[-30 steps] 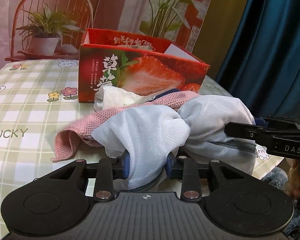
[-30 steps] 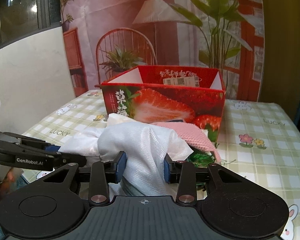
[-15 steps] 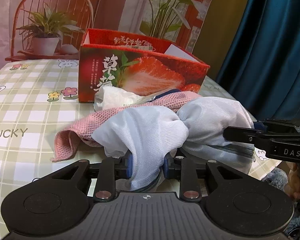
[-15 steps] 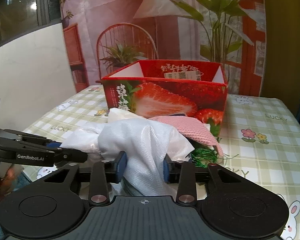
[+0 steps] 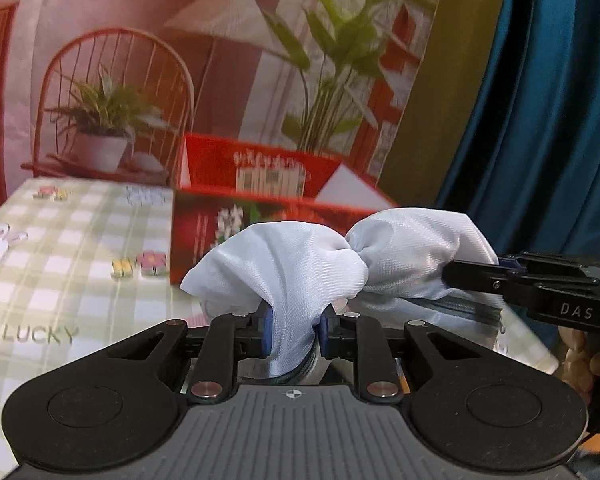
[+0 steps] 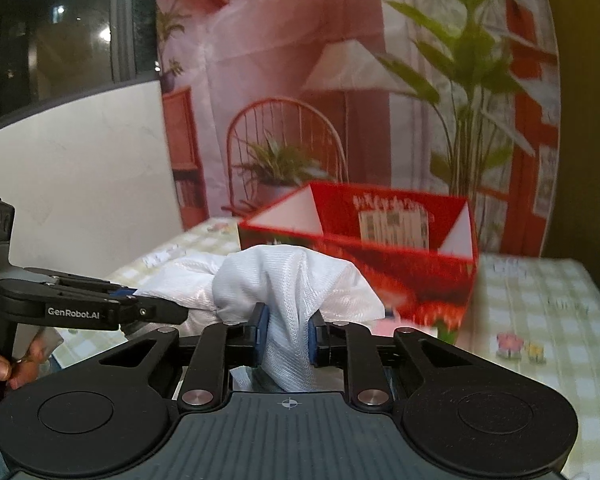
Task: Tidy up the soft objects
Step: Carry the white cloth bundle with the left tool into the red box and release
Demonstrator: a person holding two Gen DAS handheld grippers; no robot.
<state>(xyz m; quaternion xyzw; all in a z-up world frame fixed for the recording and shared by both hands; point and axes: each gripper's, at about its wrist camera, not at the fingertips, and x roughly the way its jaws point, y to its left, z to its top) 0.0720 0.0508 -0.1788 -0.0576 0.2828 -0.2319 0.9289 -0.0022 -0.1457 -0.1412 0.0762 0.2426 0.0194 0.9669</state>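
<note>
The white cloth point(image 5: 300, 268) hangs bunched in the air, near the red box point(image 5: 260, 184), pinched by the left gripper point(image 5: 294, 334) and the right gripper point(image 6: 286, 336). It is not yet boxed, so stowing remains.

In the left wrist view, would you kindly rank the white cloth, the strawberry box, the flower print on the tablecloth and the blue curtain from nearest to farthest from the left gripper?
1. White cloth: clamped in the left gripper.
2. Flower print: ahead, to the left, on the tablecloth.
3. Strawberry box: straight ahead, behind the cloth; close to the flower print in depth, so this order is tentative.
4. Blue curtain: far right, beyond the table.
</note>
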